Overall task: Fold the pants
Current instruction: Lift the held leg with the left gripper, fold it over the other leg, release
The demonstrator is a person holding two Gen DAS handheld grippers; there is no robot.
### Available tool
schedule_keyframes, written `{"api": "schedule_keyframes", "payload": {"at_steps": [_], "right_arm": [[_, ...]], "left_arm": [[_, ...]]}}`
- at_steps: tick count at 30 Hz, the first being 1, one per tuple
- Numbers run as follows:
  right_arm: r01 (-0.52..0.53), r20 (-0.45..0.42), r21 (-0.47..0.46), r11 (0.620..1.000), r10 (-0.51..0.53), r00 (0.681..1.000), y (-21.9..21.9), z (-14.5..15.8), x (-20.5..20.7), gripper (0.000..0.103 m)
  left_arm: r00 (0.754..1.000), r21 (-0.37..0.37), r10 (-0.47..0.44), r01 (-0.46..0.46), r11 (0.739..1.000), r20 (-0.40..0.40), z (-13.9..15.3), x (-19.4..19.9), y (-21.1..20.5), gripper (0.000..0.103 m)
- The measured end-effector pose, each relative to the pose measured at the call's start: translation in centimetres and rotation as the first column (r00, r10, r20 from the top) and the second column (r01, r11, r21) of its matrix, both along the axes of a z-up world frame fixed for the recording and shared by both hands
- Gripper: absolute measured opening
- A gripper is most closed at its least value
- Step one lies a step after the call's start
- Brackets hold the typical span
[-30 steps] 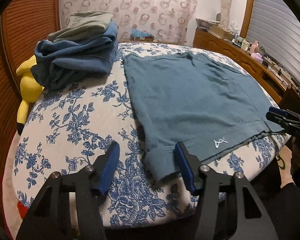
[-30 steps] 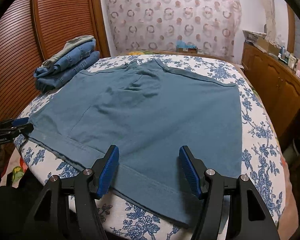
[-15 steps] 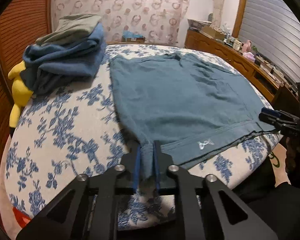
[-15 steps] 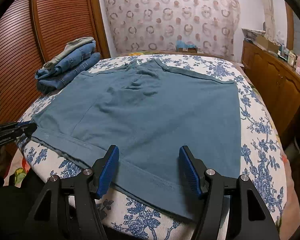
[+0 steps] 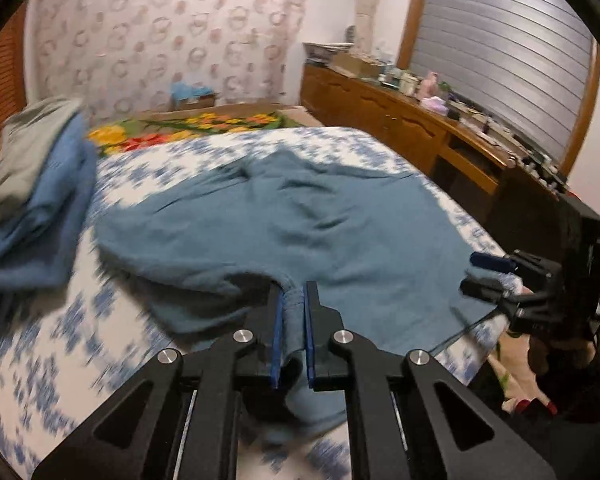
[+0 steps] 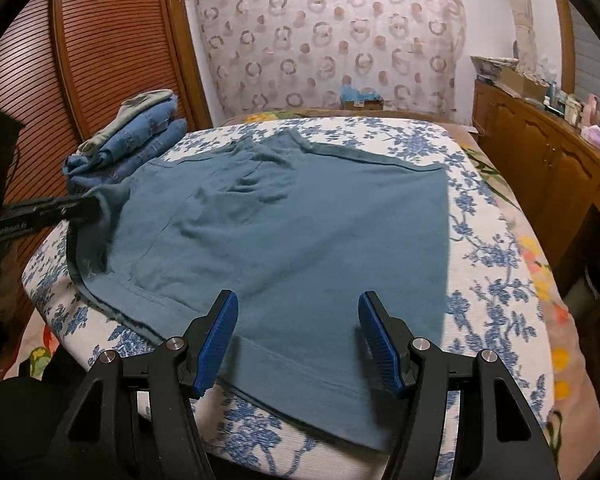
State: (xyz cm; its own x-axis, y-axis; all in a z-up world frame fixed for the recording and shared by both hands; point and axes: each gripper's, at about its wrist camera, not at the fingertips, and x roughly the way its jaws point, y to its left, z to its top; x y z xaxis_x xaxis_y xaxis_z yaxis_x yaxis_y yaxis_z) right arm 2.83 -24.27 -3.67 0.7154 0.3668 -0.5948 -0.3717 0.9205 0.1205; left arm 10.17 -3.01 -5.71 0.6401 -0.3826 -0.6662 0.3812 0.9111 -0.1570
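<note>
Pants (image 6: pixel 292 232) spread flat on floral bed cover (image 6: pixel 496 240), frame centre. Left gripper (image 5: pixel 291 334), wide a second ago, now clamped on near-left hem corner, corner lifted off cover: fold under way. Right gripper (image 6: pixel 296 340) wide, holding nothing, hovering over near hem. Stacked folded clothes (image 6: pixel 136 136) upper left.
</note>
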Motion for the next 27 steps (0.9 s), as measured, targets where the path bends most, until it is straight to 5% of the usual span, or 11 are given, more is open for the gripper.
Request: {"api": "schedule_keyframes", "payload": {"at_steps": [13,18,21,25,27], "right_arm": [[0.027,0.006,0.014,1.000,-0.027,1.000,-1.3,0.3,-0.7,0.065],[0.027,0.004,0.013,1.000,-0.027,1.000,-1.4,0.3,-0.8,0.065],[0.025,0.003,0.012,1.000,-0.025,1.000,-1.3,0.3,-0.7,0.065],[0.018,0.003,0.009,1.000,-0.018,1.000,-1.0,0.4,-0.5,0.065],[0.015,0.003,0.009,1.000,-0.015,1.000,-0.9,0.4,-0.4,0.065]], "left_arm": [[0.992,-0.023,-0.122,0.123,0.992,0.035,3.4,1.1,-5.7,0.010],[0.994,-0.002,-0.101,0.101,0.995,0.038,3.5,0.6,-6.0,0.012],[0.996,0.019,-0.077,0.076,0.997,0.036,3.2,0.8,-5.7,0.024],[0.997,0.023,-0.059,0.058,0.998,0.054,3.2,0.6,-5.1,0.064],[0.996,0.027,-0.043,0.041,0.999,0.075,3.1,0.4,-4.6,0.073]]}}
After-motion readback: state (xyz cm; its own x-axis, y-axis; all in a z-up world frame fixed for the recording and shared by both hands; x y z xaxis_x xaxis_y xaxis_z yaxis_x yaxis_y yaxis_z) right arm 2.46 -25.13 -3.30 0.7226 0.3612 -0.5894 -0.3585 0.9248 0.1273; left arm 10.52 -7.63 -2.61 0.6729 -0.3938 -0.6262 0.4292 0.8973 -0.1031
